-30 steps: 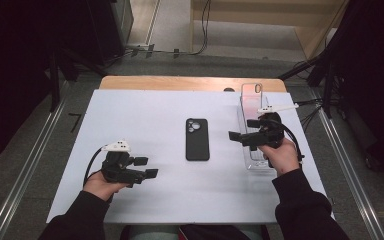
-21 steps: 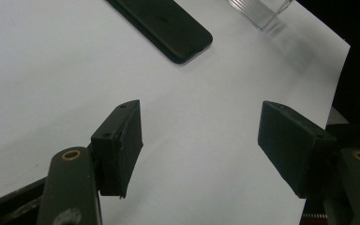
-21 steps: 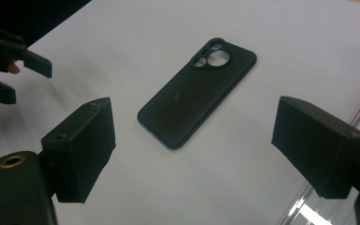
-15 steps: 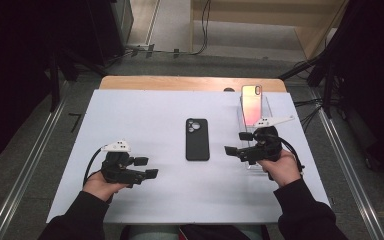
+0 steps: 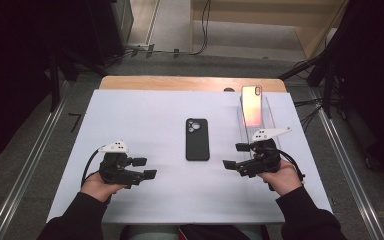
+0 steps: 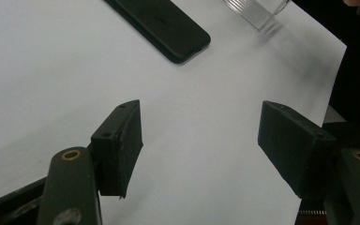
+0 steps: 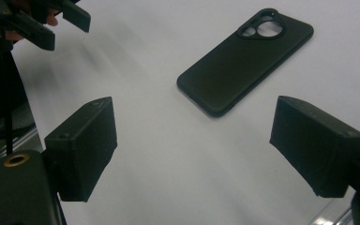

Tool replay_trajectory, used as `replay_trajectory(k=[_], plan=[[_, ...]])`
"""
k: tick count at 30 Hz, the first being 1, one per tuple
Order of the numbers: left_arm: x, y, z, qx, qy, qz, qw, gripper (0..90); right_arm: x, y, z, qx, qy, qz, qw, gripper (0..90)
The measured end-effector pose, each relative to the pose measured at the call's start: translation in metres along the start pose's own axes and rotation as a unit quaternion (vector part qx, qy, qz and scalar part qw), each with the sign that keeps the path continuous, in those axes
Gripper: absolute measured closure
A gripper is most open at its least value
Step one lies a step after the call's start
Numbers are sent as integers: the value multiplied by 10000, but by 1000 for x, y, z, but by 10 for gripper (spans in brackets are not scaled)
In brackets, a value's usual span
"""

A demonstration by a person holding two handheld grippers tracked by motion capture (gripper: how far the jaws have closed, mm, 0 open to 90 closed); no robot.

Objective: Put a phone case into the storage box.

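Presently, items on the white-covered tabletop (image 5: 145, 115):

Black slab-shaped phone case (image 5: 197, 139), camera cut-outs at its far end, lies flat and face-down at the centre, between the two hands, touching neither; so placed, either side can reach it.

Slim phone with a pink-orange reflective screen (image 5: 251, 105) leans upright in a clear ribbed plastic stand (image 5: 270, 117) at the far right, kept off the sheet and well apart from the case.

Right claw (image 5: 237, 157) rests level, pointing toward the case, jaws wide and empty, having just narrowed slightly; probably lining up for a pickup.

Left claw (image 5: 143, 168) lies near the front left, jaws apart, nothing between them, seemingly waiting.
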State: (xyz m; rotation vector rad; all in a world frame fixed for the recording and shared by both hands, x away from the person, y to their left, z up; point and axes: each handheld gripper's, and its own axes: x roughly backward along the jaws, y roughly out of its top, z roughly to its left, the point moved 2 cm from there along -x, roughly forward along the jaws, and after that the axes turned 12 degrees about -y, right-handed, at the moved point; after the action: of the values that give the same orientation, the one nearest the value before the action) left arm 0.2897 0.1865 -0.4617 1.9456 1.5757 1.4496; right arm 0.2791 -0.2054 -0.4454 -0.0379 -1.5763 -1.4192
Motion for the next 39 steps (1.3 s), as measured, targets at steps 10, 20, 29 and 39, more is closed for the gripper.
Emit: replay_trajectory(k=[10, 20, 29, 39], plan=[[-1, 0, -2, -16, -47, -37, 10000, 312, 0, -20, 1, 148, 165, 121, 9997, 132], [-1, -1, -4, -24, -39, -21, 10000, 312, -3, -27, 2, 270, 265, 210, 9991, 132], [0, -1, -4, -16, -20, -60, 10000, 312, -4, -22, 5, 78, 229, 234, 9994, 131], [3, -1, -3, 61, 15, -146, 9999, 312, -9, 2, 12, -526, -526, 24, 9972, 131]])
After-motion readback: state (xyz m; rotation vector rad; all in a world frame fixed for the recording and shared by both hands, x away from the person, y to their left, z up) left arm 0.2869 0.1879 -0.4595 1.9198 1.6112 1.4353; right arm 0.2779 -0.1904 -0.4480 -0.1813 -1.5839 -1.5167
